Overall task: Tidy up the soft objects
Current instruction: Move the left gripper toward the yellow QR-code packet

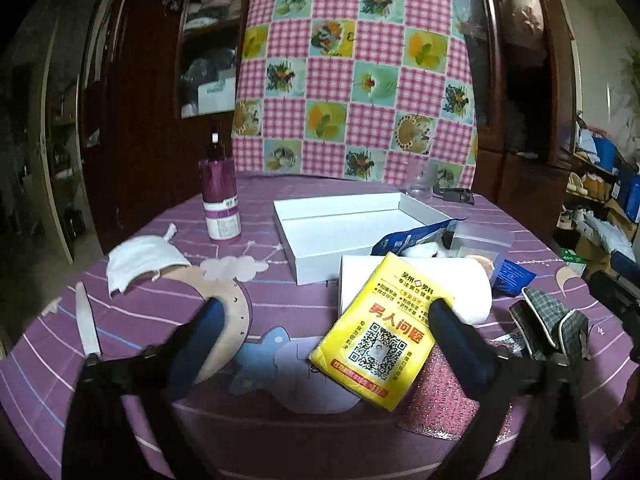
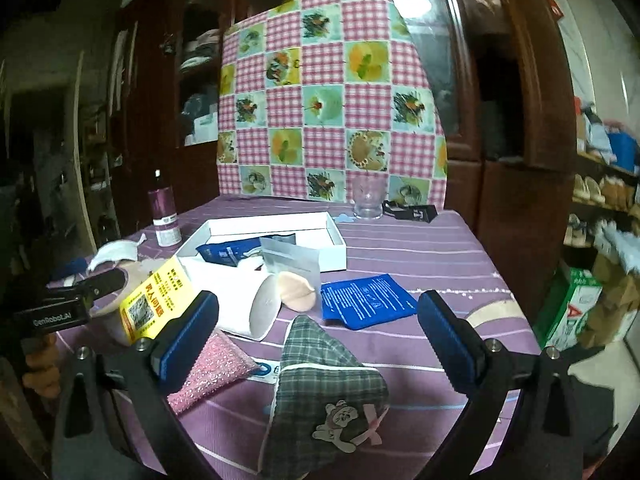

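My left gripper stands wide open over the purple tablecloth. A yellow tissue pack lies tilted between its jaws, close against the right finger and well apart from the left one. The pack rests on a white paper roll and a pink glitter sponge. My right gripper is open too, with a grey plaid pouch lying on the table between its fingers, untouched. The right wrist view shows the left gripper beside the yellow pack.
An open white box sits mid-table with a blue bag and a frosted case at its near edge. Around lie a blue pack, beige puff, white mask, purple bottle, glass and white knife.
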{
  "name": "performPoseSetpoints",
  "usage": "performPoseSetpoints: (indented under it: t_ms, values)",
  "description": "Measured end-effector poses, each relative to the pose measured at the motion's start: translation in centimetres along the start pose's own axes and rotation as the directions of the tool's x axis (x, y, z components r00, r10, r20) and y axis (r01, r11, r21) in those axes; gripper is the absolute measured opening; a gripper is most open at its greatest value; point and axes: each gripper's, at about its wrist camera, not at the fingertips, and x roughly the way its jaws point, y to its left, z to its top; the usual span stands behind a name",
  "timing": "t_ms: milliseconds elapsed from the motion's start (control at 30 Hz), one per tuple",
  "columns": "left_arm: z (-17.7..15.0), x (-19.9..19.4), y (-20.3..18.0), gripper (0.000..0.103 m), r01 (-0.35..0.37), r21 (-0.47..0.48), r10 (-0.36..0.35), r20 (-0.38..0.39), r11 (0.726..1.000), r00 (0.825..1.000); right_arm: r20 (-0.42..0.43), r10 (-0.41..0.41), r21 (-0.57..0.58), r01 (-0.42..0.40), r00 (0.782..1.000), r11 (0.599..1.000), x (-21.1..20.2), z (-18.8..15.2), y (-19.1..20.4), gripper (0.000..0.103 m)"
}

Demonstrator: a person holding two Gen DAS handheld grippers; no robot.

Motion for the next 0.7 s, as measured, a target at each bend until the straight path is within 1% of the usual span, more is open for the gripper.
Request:
performPoseSetpoints:
  t_ms: [67,133,200,267,333,367,433,467,500,567,633,700]
  values:
    - [0.0,-0.2,-0.3,0.103,-0.005,0.01,0.005,0.011,1.0,1.0,-0.014,-0.021,0.007,0.021,1.0,1.0,0.1,0.0,-0.3,0.099]
    - [0.1,0.1,-0.1,0.103,-0.001,0.004,0.002,-0.005,1.0,1.0,-0.035,-0.009,0.04,0.011,0.999,0.999,0.2,0.1,-1.1,0.099]
    - [0.1,0.3,0.0,0.103,-0.005,-0.008,0.005,-0.017,1.0,1.0,-0.077,-0.004,0.095,0.011,0.997,0.995,-0.2,0.7,-2.3,0.099]
    - [0.1,0.4,0.2,0.103,-0.009,-0.02,0.009,-0.024,1.0,1.0,-0.107,-0.028,0.122,0.041,0.994,0.992,-0.8,1.9,-2.8,0.099]
    - [0.1,0.6,0.3,0.103,-0.013,-0.028,0.012,-0.032,1.0,0.999,-0.1,-0.102,0.122,0.114,0.99,0.986,-1.9,3.5,-2.4,0.099]
    - [0.1,0.6,0.4,0.103,-0.013,-0.033,0.012,-0.033,0.999,0.999,-0.077,-0.135,0.115,0.143,0.988,0.983,-2.5,4.4,-2.0,0.099]
    - [0.0,0.7,0.5,0.103,-0.014,-0.043,0.013,-0.039,0.999,0.999,-0.025,-0.163,0.11,0.165,0.986,0.98,-3.3,6.2,-0.9,0.099]
    - [0.0,0.8,0.7,0.103,-0.005,-0.052,0.003,-0.044,0.999,0.999,-0.011,-0.159,0.114,0.16,0.987,0.981,-3.4,7.0,-0.3,0.099]
    - [-0.1,0.8,0.8,0.103,0.001,-0.056,-0.004,-0.047,0.998,0.999,-0.012,-0.136,0.118,0.136,0.991,0.984,-3.0,7.8,0.3,0.099]
    - [-0.1,0.9,0.9,0.103,0.014,-0.066,-0.017,-0.059,0.998,0.998,-0.039,-0.068,0.105,0.072,0.997,0.992,-1.7,8.6,1.6,0.099]
    - [-0.2,1.0,1.0,0.103,0.022,-0.073,-0.027,-0.063,0.997,0.998,-0.03,-0.021,0.094,0.023,0.999,0.995,-0.7,8.0,2.3,0.099]
    - [-0.2,1.0,1.1,0.103,0.024,-0.079,-0.029,-0.066,0.997,0.997,-0.021,-0.005,0.06,0.006,1.0,0.998,0.3,6.0,2.9,0.099]
